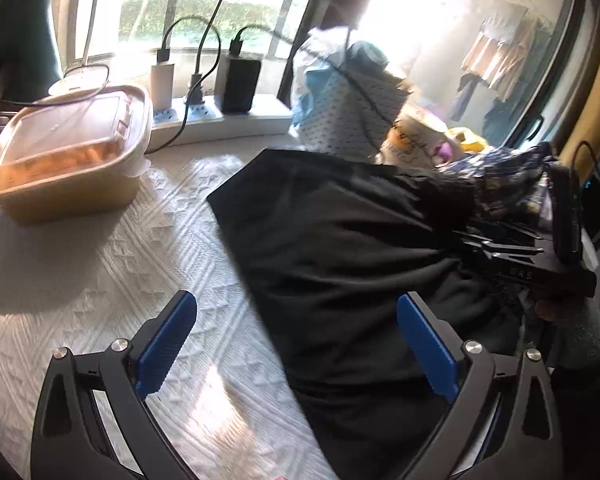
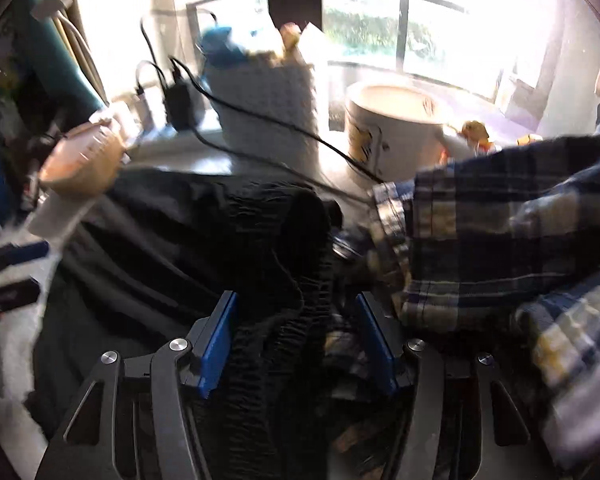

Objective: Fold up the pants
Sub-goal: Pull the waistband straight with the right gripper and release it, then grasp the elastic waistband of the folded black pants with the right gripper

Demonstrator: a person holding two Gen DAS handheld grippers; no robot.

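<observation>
Right wrist view: the right tool (image 2: 296, 340) stands half open around the black pants' (image 2: 204, 240) waistband, not pinching. Left tool (image 1: 296, 344) gapes, empty. Pants lie bunched on the counter (image 1: 100, 280); folding seems barely begun.

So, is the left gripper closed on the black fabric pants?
No, the left gripper is wide open above the black fabric pants, its blue pads clear of them.

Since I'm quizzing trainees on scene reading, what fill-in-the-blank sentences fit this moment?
1. The pants on the white cloth are ____ in colour.
2. The left gripper has its jaws ____.
3. Beside the pants' elastic waistband lies a ____-patterned garment.
4. The lidded food container sits at the ____ of the left wrist view.

Missing words: black; open; plaid; left
</observation>
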